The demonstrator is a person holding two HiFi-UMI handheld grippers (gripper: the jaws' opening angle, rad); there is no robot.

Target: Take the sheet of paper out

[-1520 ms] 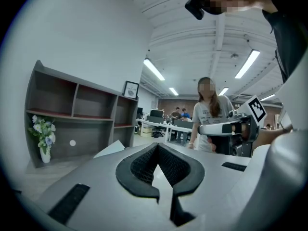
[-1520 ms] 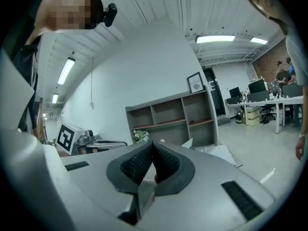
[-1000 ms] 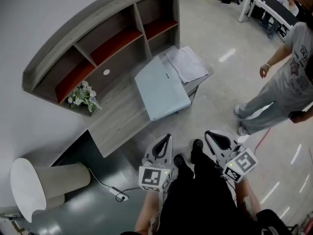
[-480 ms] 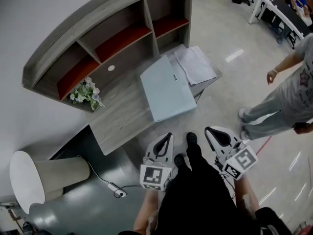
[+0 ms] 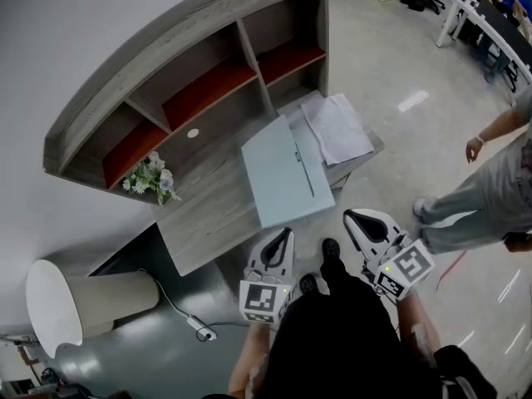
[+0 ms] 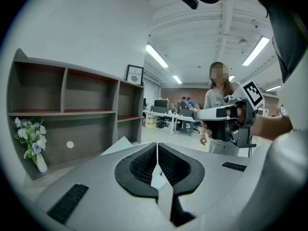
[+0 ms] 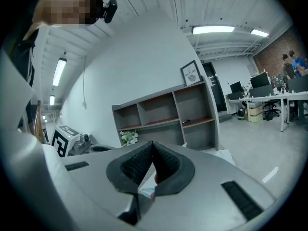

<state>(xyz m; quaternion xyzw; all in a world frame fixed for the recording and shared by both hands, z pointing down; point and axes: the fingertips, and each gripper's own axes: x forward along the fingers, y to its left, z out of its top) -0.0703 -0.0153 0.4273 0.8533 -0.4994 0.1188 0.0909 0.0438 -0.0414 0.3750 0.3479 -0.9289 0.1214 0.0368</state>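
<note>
A pale blue flat folder [image 5: 285, 175] lies closed on the grey desk [image 5: 208, 214], below the shelf unit. Loose white sheets of paper [image 5: 337, 127] lie beside it at the desk's far right end. My left gripper [image 5: 288, 232] hovers just short of the desk's front edge, below the folder, with its jaws together and nothing in them. My right gripper [image 5: 349, 215] is level with it on the right, off the desk's corner, also shut and empty. In the left gripper view the shut jaws [image 6: 157, 144] point at the shelf unit; the right gripper view shows its shut jaws [image 7: 152, 142] likewise.
A shelf unit with red-lined compartments [image 5: 199, 90] backs the desk. A small vase of flowers [image 5: 150, 179] stands at the desk's left. A person [image 5: 490, 189] stands on the floor to the right. A white round seat [image 5: 54, 302] and a cable with plug [image 5: 199, 329] are lower left.
Both grippers have moved forward toward the desk, still shut. The folder's front edge is now close to the left gripper's tip. The person at right has shifted toward the frame's edge.
</note>
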